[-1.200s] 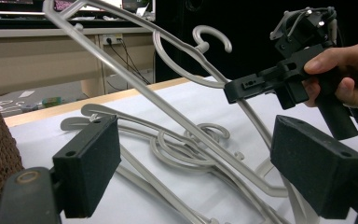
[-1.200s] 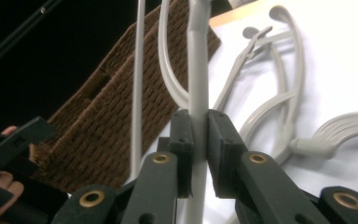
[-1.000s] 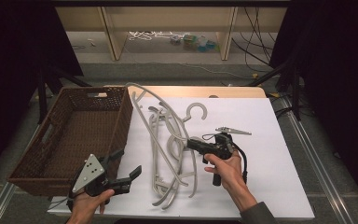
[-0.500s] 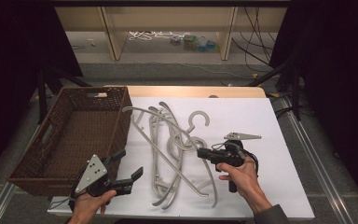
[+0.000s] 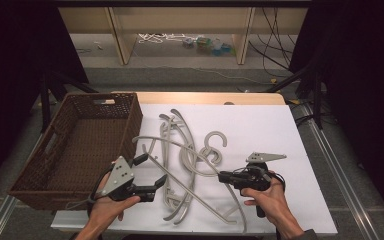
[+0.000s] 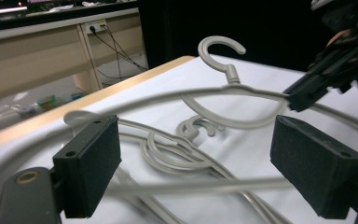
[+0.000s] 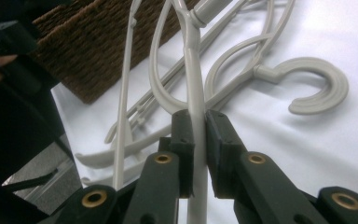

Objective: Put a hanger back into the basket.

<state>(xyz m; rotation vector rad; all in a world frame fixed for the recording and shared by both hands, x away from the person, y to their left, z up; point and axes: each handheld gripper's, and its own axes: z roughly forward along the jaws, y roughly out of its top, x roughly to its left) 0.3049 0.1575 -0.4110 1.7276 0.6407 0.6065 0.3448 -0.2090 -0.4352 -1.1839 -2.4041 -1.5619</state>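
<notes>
Several grey plastic hangers (image 5: 172,131) lie in a loose pile on the white table top (image 5: 290,130). My right gripper (image 5: 224,176) (image 7: 199,126) is shut on the arm of one hanger (image 5: 180,146) (image 7: 196,88), which hangs lifted off the pile with its hook (image 6: 219,44) pointing away. My left gripper (image 5: 152,170) (image 6: 196,158) stands wide open at the hanger's other end. The hanger's thin lower bar (image 6: 191,186) runs between the left pads (image 6: 91,161) without touching them.
A brown wicker basket (image 5: 75,145) (image 7: 88,42) stands at the table's left, close beside the left gripper. Behind the table are wooden shelves (image 5: 125,35) and cables on the floor. Bare white surface lies to the right of the pile.
My right gripper has drawn the held hanger to the right and toward the near edge. My left gripper has moved right and slightly up, coming around the hanger's bar.
</notes>
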